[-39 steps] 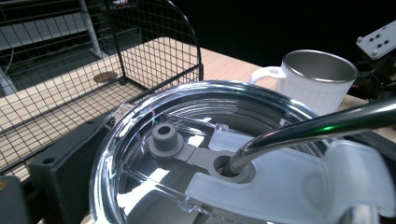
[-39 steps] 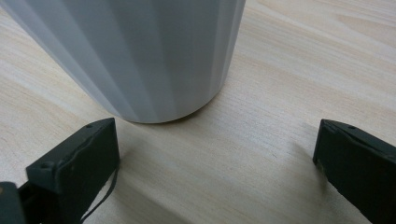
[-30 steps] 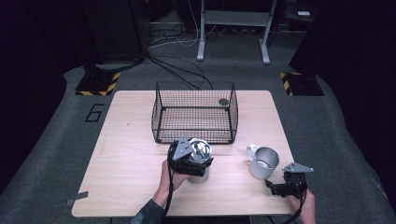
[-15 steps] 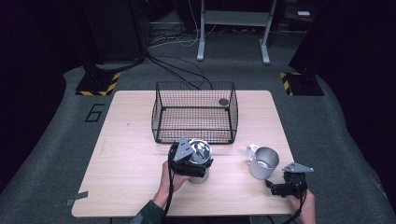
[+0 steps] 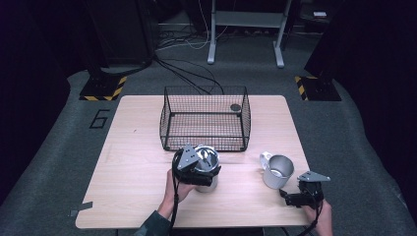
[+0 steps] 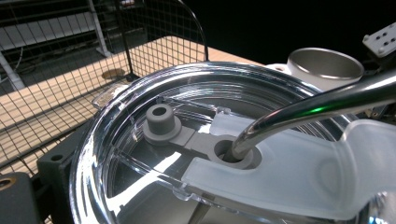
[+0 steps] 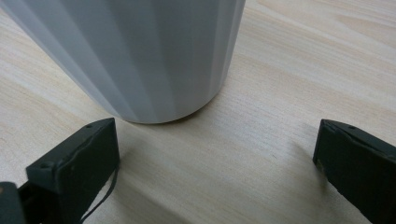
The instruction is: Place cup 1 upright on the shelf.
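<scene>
The left gripper (image 5: 196,169) seems clamped on the lidded tumbler (image 5: 207,167), so lift it level, while the right gripper (image 5: 295,199) waits, jaws apart, by the mug (image 5: 276,171).

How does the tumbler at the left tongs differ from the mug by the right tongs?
The tumbler is capped with a clear lid that a bent metal straw runs through; the mug is open-topped. The mug has a side handle; no handle shows on the tumbler. The left tongs are right up against the tumbler, while the right tongs stand open just short of the mug, not touching it. Both stand upright on the table, in front of the wire basket.
</scene>
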Action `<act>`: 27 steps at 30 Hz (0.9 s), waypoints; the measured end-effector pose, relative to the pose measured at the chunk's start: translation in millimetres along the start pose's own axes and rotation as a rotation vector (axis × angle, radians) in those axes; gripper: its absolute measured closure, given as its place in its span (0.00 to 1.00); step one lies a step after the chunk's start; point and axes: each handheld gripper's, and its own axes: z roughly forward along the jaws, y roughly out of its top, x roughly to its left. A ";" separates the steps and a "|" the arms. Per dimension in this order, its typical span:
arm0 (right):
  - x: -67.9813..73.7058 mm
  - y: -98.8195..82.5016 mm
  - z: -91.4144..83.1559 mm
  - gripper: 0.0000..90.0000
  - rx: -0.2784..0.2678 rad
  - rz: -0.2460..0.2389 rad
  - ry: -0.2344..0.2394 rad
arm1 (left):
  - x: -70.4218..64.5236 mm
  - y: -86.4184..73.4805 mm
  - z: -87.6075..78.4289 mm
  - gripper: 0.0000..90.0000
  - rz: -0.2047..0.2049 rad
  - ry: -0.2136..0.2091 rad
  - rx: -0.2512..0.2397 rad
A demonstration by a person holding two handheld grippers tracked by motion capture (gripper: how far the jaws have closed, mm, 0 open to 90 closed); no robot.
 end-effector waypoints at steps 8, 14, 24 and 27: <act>-0.1 0.0 0.0 0.00 0.000 -0.001 0.000 | 4.9 3.4 -9.6 0.04 -0.008 0.012 -0.005; 0.0 0.0 0.0 0.00 0.000 0.000 0.000 | 7.9 5.4 -19.3 0.04 -0.011 0.022 -0.028; 0.0 0.0 0.0 0.00 0.000 0.000 0.000 | 18.0 6.5 -33.9 0.04 -0.021 0.052 -0.038; 0.0 0.0 0.0 0.00 0.000 0.000 0.000 | 21.2 6.0 -38.7 0.04 -0.021 0.062 -0.037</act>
